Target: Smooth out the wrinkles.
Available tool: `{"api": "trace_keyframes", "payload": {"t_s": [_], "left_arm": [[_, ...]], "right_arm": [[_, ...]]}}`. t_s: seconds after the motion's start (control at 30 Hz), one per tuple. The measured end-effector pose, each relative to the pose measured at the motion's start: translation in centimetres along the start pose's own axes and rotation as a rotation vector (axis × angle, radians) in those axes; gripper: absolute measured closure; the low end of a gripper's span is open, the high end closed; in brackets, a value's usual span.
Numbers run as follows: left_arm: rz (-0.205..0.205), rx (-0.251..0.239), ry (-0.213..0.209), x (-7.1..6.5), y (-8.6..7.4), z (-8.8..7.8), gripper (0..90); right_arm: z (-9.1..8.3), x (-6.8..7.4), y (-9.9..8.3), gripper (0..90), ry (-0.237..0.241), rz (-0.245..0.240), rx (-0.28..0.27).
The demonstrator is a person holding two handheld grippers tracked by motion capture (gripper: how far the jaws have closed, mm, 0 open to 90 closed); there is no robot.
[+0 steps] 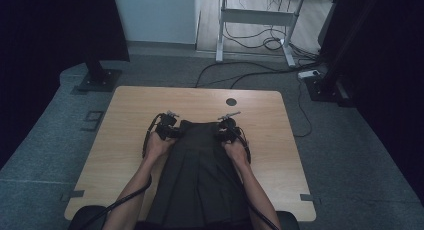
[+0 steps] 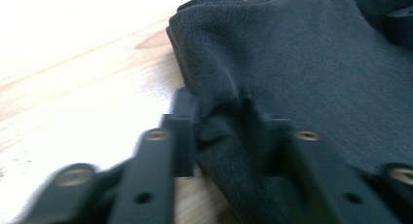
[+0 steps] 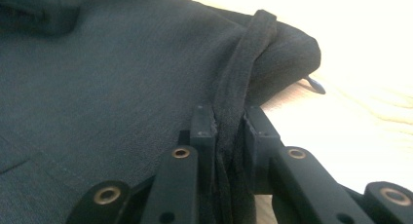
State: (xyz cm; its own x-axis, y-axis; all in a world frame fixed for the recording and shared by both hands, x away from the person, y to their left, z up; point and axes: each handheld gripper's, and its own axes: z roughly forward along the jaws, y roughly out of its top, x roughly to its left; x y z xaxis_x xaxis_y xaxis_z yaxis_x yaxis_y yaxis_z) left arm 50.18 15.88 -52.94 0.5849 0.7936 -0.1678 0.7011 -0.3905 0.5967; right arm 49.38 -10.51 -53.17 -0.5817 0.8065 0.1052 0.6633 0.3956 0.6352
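Here, a dark pleated skirt (image 1: 197, 175) lies flat on the light wooden tabletop (image 1: 125, 120), running lengthwise from the person's near edge up toward the middle, waistband end farthest from the person. Both hands hold grippers at that far end, one at each corner.

Left gripper (image 1: 167, 128): sits at the skirt's far left corner. In the left gripper view its fingers (image 2: 182, 121) are closed on a pinched fold of the dark fabric (image 2: 302, 73), cloth bunched up between them, bare tabletop (image 2: 73, 87) just beside on the left. View is a bit blurred.

Right gripper (image 1: 226, 129): sits at the far right corner. In the right gripper view its fingers (image 3: 202, 129) are clamped on the skirt's edge (image 3: 97, 73), with a narrow fabric strap or loop (image 3: 246, 53) running up out of the grip and over the corner of the cloth. A small dark tab (image 3: 316, 84) sticks out from under that corner onto the tabletop (image 3: 365, 117).

Skirt is touching the tabletop along its length. A round dark grommet hole (image 1: 231, 102) sits in the tabletop past the skirt, between the two grippers and apart from both. Cables trail from each gripper back along the forearms.
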Motion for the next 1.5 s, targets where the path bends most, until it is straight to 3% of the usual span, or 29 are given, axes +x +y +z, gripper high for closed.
{"api": "trace_keyframes", "payload": {"t_s": [0.1,0.2,0.27,0.5,0.6,0.7,0.83,0.9,0.93,1.0,1.27,1.5], "left_arm": [[0.058,-0.010,-0.009,-0.1,0.1,-0.4,80.1],[0.074,-0.056,-0.025,-0.1,0.8,-1.4,82.2],[0.098,-0.096,-0.018,-0.3,1.6,-2.4,82.4],[0.170,-0.237,0.033,-1.2,5.3,-6.7,82.7],[0.211,-0.327,0.055,-1.8,6.8,-9.5,83.0],[0.259,-0.427,0.067,-2.7,7.2,-12.3,83.1],[0.332,-0.471,0.071,-3.7,5.6,-14.0,83.2],[0.335,-0.481,0.055,-4.0,4.2,-14.0,83.2],[0.335,-0.481,0.055,-4.0,4.2,-14.0,83.2],[0.346,-0.484,0.038,-4.4,2.2,-13.8,83.3],[0.372,-0.471,-0.019,-6.0,-2.1,-14.2,83.4],[0.378,-0.414,-0.069,-7.1,-5.9,-13.7,83.7]], "right_arm": [[-0.4,0.4,0.2,78.8,0.000,-0.041,0.012],[-1.4,0.0,0.4,79.1,0.037,-0.033,-0.016],[-2.1,-0.2,0.8,79.1,0.037,-0.047,-0.041],[-5.8,-0.4,4.2,79.1,-0.001,-0.083,-0.162],[-8.1,0.0,5.9,79.2,-0.033,-0.111,-0.238],[-11.0,0.7,7.1,79.2,-0.048,-0.144,-0.337],[-13.8,1.7,6.6,79.2,-0.033,-0.195,-0.416],[-14.2,2.3,5.5,79.3,-0.015,-0.214,-0.427],[-14.2,2.6,4.8,79.3,-0.009,-0.225,-0.428],[-14.2,3.1,3.4,79.5,0.002,-0.240,-0.421],[-14.8,4.8,-1.5,81.5,0.051,-0.271,-0.405],[-14.4,5.9,-5.2,82.3,0.091,-0.275,-0.349]]}}
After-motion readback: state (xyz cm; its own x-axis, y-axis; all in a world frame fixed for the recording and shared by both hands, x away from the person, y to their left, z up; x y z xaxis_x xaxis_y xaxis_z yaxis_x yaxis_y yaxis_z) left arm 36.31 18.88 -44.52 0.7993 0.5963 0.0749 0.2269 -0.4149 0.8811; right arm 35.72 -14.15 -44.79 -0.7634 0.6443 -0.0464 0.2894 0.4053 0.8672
